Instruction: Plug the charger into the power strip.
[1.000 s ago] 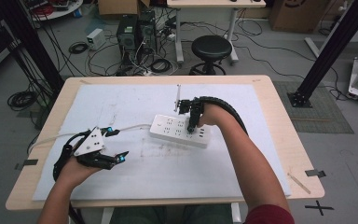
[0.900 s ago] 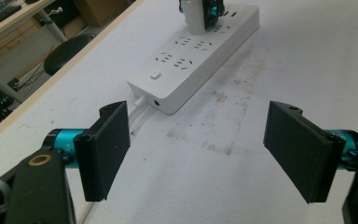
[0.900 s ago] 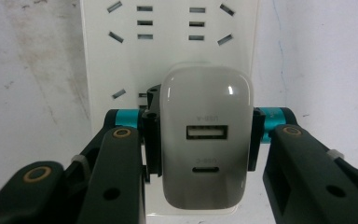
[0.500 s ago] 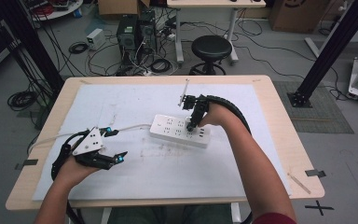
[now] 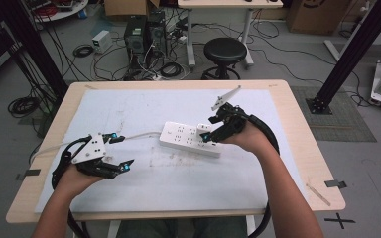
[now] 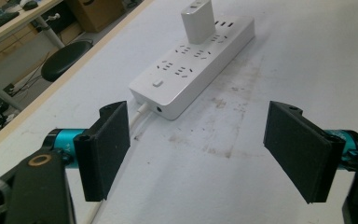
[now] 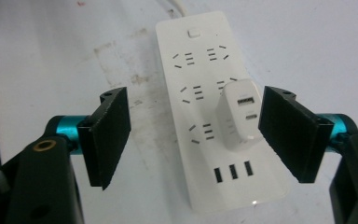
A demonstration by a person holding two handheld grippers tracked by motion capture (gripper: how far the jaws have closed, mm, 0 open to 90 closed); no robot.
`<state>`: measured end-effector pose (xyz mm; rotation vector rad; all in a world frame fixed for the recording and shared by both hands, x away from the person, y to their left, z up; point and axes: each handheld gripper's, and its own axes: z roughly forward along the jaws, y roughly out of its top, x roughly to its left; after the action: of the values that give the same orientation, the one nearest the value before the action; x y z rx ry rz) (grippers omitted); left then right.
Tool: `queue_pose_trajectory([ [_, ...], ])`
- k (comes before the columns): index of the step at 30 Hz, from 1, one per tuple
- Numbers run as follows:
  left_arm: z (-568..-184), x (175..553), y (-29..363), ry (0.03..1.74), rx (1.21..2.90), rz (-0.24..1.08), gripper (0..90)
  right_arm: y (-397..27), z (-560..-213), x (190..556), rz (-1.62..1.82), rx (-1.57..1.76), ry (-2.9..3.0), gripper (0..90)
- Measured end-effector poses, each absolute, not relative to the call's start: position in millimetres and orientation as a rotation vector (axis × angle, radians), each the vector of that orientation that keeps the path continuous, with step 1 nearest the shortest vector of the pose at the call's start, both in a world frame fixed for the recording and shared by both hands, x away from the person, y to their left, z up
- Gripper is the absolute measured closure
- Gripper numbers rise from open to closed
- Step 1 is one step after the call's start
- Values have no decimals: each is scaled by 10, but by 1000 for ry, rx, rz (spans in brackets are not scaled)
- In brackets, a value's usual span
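Note:
A white power strip (image 5: 181,137) (image 6: 193,60) (image 7: 200,93) lies mid-table on a pale mat, its cord running off to the left. A white USB charger (image 5: 203,132) (image 6: 198,18) (image 7: 240,114) stands plugged into it near the right end. My right gripper (image 5: 209,128) (image 7: 196,140) hovers just right of the strip; its jaws have just been opening and now stand wide. The charger shows between them, close to the right pad (image 7: 286,133), with neither pad pressing on it. My left gripper (image 5: 121,151) (image 6: 198,149) rests open on the mat left of the strip, holding nothing.
The mat (image 5: 258,183) covers most of the wooden table (image 5: 302,148). Beyond the far edge stand a black stool (image 5: 224,52), computer towers (image 5: 141,32) and loose floor cables. A black frame post (image 5: 349,49) rises at the right.
My right gripper has drawn back to the right from over the strip and opened, leaving the charger plugged in. The left gripper has stayed where it was.

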<state>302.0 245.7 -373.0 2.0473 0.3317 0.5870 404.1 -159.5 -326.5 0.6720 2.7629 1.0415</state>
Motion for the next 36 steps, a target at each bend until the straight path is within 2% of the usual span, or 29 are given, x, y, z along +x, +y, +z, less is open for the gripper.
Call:
queue_pose_trajectory([
  [3,-3723,3012,2453,326,2035,586,226,-1733,-3286,3911,1114,708,2708,211],
  [17,-3777,3046,2453,338,2001,541,226,-2181,-3573,3439,1343,788,2530,206],
  [36,-3805,3080,2425,361,2023,536,226,-2170,-3628,3441,1360,795,2518,205],
])
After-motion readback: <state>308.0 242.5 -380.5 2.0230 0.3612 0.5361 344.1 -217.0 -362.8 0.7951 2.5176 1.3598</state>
